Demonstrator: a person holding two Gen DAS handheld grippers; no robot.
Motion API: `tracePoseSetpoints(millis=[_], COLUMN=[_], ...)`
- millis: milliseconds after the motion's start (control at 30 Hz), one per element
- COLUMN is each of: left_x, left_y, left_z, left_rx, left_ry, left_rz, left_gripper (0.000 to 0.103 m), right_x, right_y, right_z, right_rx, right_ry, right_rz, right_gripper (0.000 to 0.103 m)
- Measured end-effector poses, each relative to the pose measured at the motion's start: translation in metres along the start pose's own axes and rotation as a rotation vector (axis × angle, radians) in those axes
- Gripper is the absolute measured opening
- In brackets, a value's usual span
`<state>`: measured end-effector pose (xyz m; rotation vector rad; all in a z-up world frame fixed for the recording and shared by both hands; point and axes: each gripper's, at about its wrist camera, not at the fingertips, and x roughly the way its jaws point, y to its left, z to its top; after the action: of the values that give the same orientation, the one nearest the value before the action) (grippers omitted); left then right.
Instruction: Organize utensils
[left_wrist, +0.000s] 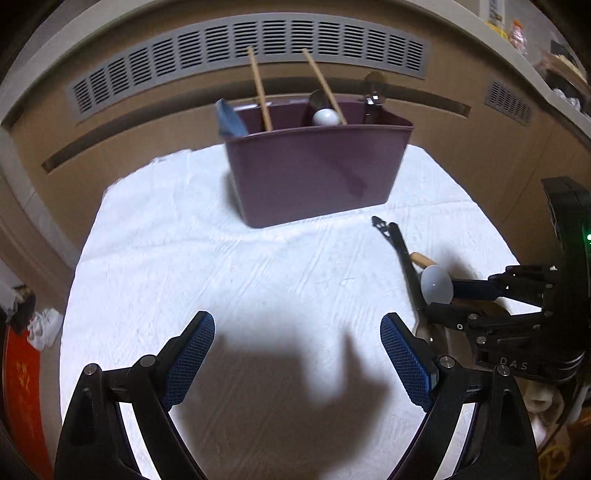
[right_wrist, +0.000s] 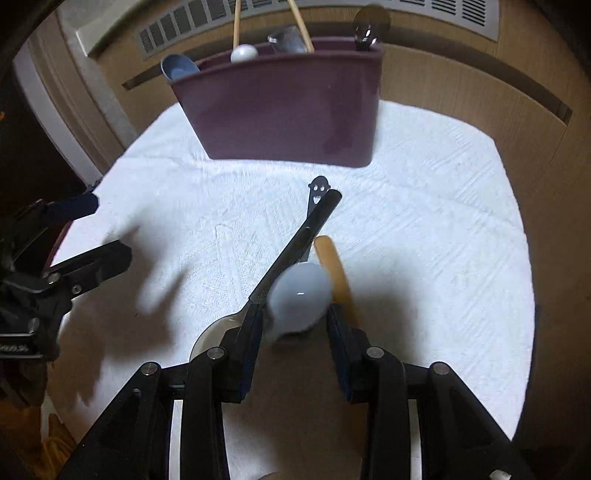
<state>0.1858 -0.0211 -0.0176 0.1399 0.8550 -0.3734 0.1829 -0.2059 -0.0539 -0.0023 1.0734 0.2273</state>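
A purple bin (left_wrist: 314, 177) (right_wrist: 280, 118) stands at the back of the white cloth (left_wrist: 221, 258) and holds several utensils, two with wooden handles (left_wrist: 260, 92). On the cloth lie a pale spoon (right_wrist: 299, 295) with a wooden handle (right_wrist: 334, 266), a black-handled metal spoon (right_wrist: 295, 243) and a thin black utensil with a smiling face (right_wrist: 317, 188). My right gripper (right_wrist: 293, 314) (left_wrist: 443, 297) is partly open, and its fingers straddle the pale spoon's bowl. My left gripper (left_wrist: 297, 325) (right_wrist: 109, 227) is wide open over bare cloth with nothing between its blue pads (left_wrist: 192, 354).
Behind the bin runs a brown panelled wall with a grey vent grille (left_wrist: 251, 40). The cloth ends close behind the bin and at both sides. A red object (left_wrist: 22, 387) and clutter lie low on the left; a cluttered shelf (left_wrist: 554, 55) is at the upper right.
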Motion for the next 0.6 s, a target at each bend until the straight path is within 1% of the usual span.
tracePoseSetpoints(millis=[33, 67, 100, 233, 367, 433, 467, 500, 567, 600], left_x=[0.0, 0.001, 0.001, 0.004, 0.005, 0.005, 0.007, 0.007, 0.008, 0.008], left_y=[0.003, 0.007, 0.01, 0.017, 0.021, 0.023, 0.024, 0.025, 0.023, 0.022], left_z=[-0.001, -0.002, -0.003, -0.006, -0.01, -0.012, -0.012, -0.012, -0.013, -0.012], left_rx=[-0.008, -0.019, -0.028, -0.051, -0.058, -0.064, -0.068, -0.071, -0.074, -0.072], left_ry=[0.001, 0.003, 0.005, 0.016, 0.02, 0.026, 0.029, 0.033, 0.039, 0.041], left_rz=[0.004, 0.007, 0.009, 0.004, -0.007, -0.008, -0.007, -0.006, -0.009, -0.012], left_gripper=[0.091, 0.091, 0.091, 0.091, 0.091, 0.091, 0.091, 0.091, 0.091, 0.091], right_x=[0.002, 0.003, 0.004, 0.011, 0.019, 0.019, 0.018, 0.016, 0.013, 0.011], right_y=[0.003, 0.005, 0.007, 0.014, 0.018, 0.019, 0.019, 0.019, 0.019, 0.018], right_z=[0.002, 0.003, 0.005, 0.014, 0.02, 0.02, 0.02, 0.019, 0.017, 0.017], right_rx=[-0.001, 0.002, 0.005, 0.01, 0.0, -0.015, -0.021, -0.027, -0.034, -0.033], right_ry=[0.0, -0.004, -0.001, 0.015, 0.038, 0.048, 0.052, 0.056, 0.062, 0.061], right_rz=[-0.01, -0.014, -0.017, -0.047, -0.091, -0.095, -0.096, -0.096, -0.086, -0.082], right_gripper=[0.037, 0.042, 0.044, 0.047, 0.047, 0.047, 0.044, 0.037, 0.031, 0.025])
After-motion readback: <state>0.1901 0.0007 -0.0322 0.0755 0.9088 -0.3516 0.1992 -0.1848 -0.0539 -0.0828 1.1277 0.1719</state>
